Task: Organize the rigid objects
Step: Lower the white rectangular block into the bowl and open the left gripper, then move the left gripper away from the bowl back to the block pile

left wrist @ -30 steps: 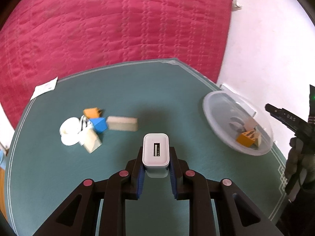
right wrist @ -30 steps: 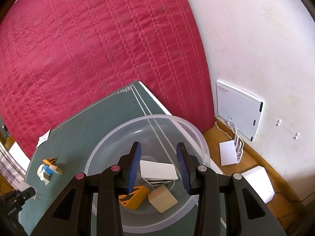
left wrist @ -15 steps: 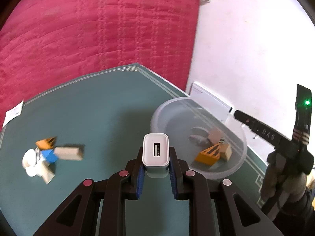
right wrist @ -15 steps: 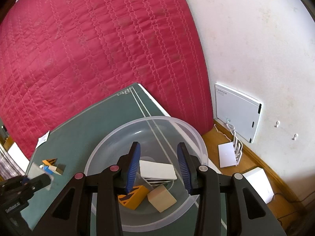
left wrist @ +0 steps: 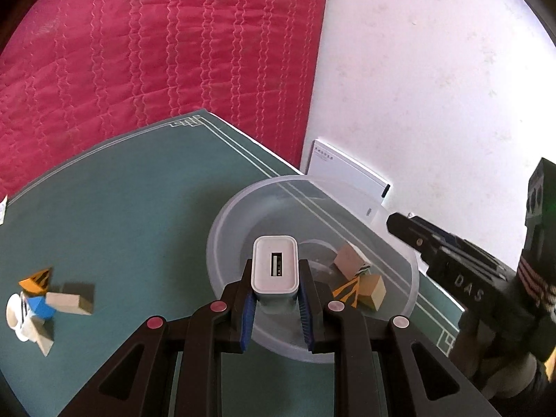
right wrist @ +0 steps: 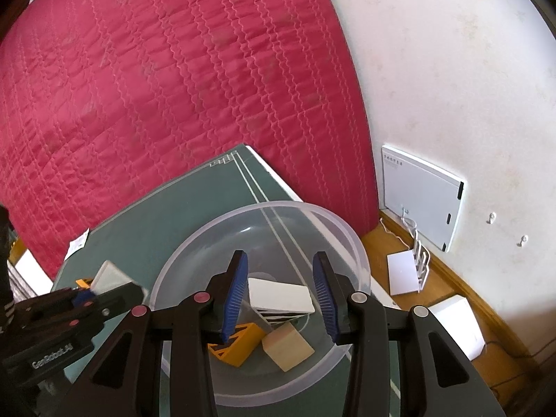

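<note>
left gripper (left wrist: 275,307) clamps a white USB charger block (left wrist: 275,266) between its blue pads, jaws narrow and pressed on the block's sides, though they have just begun easing apart; block has rounded corners, one USB port facing the camera, grey lower body; it is held above the near-left part of the clear plastic bowl (left wrist: 410,288), not touching it; right gripper (right wrist: 280,299) hangs over the same bowl, jaws partly apart, nothing between them, pads touching nothing; below it in the bowl lie a white flat block (right wrist: 280,295) over a striped piece, an orange striped wedge (right wrist: 239,345) and a tan wooden block (right wrist: 287,345), all close together near the bowl's middle; surface (left wrist: 114,215) is a teal mat with a pale line border and corner ornament; on it, well left of the bowl, a loose cluster: orange wedge (left wrist: 34,279), blue piece (left wrist: 39,307), tan block (left wrist: 71,299), white round thing (left wrist: 12,314), blurred; a paper slip (right wrist: 78,243) at the surface's far-left edge; behind it a red quilted cover (right wrist: 173,87); to the right a white wall (right wrist: 451,69) with a white panel (right wrist: 420,194), wooden floor (right wrist: 448,288) with white boxes.
</note>
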A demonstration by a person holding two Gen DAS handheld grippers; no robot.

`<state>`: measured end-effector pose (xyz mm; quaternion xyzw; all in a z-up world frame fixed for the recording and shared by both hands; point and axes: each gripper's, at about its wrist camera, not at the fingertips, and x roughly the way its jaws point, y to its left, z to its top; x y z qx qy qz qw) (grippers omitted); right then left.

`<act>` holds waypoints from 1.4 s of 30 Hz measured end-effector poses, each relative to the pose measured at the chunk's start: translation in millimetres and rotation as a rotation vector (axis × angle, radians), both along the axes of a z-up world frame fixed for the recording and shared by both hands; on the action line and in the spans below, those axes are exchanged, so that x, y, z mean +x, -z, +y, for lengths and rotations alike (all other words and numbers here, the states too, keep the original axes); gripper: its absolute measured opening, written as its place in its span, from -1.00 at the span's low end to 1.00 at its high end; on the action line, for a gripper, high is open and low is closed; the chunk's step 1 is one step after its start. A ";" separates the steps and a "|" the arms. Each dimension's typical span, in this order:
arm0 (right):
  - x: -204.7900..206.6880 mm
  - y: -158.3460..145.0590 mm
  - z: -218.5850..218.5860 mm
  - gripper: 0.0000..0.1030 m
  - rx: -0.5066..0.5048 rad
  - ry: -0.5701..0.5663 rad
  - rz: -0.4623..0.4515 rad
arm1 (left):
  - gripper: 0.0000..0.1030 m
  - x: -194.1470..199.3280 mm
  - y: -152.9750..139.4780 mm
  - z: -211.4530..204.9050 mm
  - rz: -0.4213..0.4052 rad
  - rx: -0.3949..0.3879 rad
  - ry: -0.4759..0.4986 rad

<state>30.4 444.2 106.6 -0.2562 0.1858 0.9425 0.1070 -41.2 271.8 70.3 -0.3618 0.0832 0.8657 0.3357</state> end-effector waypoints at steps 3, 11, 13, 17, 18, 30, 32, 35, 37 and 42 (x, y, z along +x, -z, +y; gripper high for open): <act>0.0 0.3 -3.8 -0.21 0.010 -0.003 -0.002 | 0.31 -6.2 2.0 -4.5 -0.004 0.006 -0.030; -1.4 2.7 -9.0 -0.21 0.022 -0.008 -0.010 | 0.47 -20.1 1.1 -33.4 0.016 0.020 -0.139; -2.3 2.5 -10.7 -0.21 0.025 -0.010 -0.011 | 0.51 -21.0 2.2 -35.9 0.019 0.013 -0.155; -1.2 3.1 -12.8 -0.21 0.031 -0.012 -0.012 | 0.67 -15.6 3.6 -42.1 0.045 -0.014 -0.183; -1.8 3.1 -12.7 -0.21 0.031 -0.012 -0.012 | 0.71 -13.3 4.7 -45.5 0.056 -0.020 -0.190; -2.7 4.7 -23.2 -0.12 0.053 -0.035 -0.017 | 0.91 -11.1 9.9 -66.4 0.109 -0.074 -0.239; -2.9 5.2 -26.6 -0.09 0.061 -0.043 -0.018 | 0.93 -11.3 11.1 -73.6 0.116 -0.081 -0.250; -3.2 5.5 -33.5 -0.08 0.077 -0.057 -0.019 | 0.94 -12.5 12.7 -89.9 0.119 -0.088 -0.279; -3.3 6.0 -37.9 -0.08 0.089 -0.067 -0.020 | 0.94 -14.3 12.0 -100.6 0.121 -0.090 -0.301; -2.5 5.7 -52.2 -0.07 0.129 -0.096 -0.016 | 0.94 -16.9 12.6 -137.9 0.118 -0.090 -0.387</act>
